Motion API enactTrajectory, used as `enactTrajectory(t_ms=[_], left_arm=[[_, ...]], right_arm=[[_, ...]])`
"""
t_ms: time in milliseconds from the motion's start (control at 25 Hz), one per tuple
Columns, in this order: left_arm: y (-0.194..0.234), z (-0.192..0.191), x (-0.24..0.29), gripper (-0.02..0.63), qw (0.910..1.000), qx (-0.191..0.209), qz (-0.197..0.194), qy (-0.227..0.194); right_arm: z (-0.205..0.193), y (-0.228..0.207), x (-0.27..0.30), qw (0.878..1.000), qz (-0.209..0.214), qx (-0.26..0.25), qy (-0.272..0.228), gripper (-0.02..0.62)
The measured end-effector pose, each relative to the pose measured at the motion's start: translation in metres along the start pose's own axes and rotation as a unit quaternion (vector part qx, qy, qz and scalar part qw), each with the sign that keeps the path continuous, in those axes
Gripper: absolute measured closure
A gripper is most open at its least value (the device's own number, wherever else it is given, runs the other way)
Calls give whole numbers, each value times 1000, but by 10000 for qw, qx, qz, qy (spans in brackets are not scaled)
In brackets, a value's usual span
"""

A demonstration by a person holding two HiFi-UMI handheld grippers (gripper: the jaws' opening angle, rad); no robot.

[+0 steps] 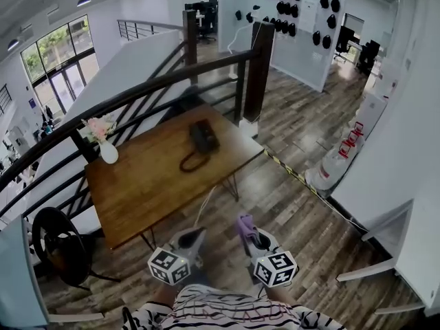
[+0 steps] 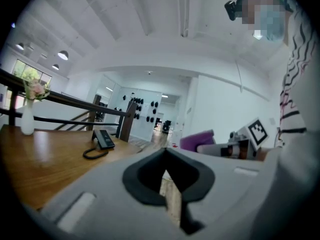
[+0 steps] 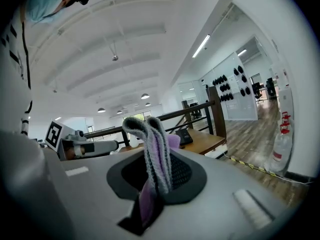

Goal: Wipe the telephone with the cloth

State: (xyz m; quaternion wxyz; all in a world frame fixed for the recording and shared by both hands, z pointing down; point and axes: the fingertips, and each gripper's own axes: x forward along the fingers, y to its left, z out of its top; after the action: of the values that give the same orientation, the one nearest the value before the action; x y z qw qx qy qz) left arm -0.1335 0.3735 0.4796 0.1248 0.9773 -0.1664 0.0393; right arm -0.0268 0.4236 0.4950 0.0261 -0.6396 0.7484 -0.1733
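A black telephone [image 1: 203, 137] with a coiled cord [image 1: 192, 161] lies near the far right end of the wooden table [image 1: 144, 184]. Both grippers hang low in front of me, well short of the table. My right gripper [image 1: 251, 234] is shut on a purple and grey cloth [image 1: 245, 223], which sticks up between its jaws [image 3: 151, 139]. My left gripper [image 1: 192, 241] has its jaws closed together with nothing in them. The left gripper view shows the telephone [image 2: 104, 139] far off on the table [image 2: 45, 159], and the right gripper view shows it [image 3: 184, 136] past the cloth.
A white vase of pink flowers [image 1: 106, 148] stands at the table's left end. A dark railing [image 1: 172, 81] runs behind the table. A black round chair [image 1: 62, 246] sits at the near left. Yellow-black tape [image 1: 289, 172] crosses the wood floor; white bottles [image 1: 333, 165] stand at right.
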Motion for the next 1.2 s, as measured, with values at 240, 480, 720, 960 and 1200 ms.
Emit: enactTrajectory(t_ms=[240, 480, 720, 960, 1200], left_arm=[[34, 16, 16, 607, 9999, -28, -77, -76], [100, 44, 21, 607, 9999, -52, 7, -124], [175, 65, 32, 607, 9999, -61, 41, -128], [238, 80, 47, 607, 9999, -78, -113, -74], [280, 94, 59, 607, 9994, -132, -293, -85]], right_arm=[[9, -14, 36, 9999, -123, 98, 68, 546], [30, -17, 96, 9997, -213, 77, 119, 546], [48, -22, 162, 9992, -366, 71, 114, 546], [59, -23, 221, 9983, -557, 116, 107, 546], [72, -23, 265, 9971, -739, 148, 76, 546]])
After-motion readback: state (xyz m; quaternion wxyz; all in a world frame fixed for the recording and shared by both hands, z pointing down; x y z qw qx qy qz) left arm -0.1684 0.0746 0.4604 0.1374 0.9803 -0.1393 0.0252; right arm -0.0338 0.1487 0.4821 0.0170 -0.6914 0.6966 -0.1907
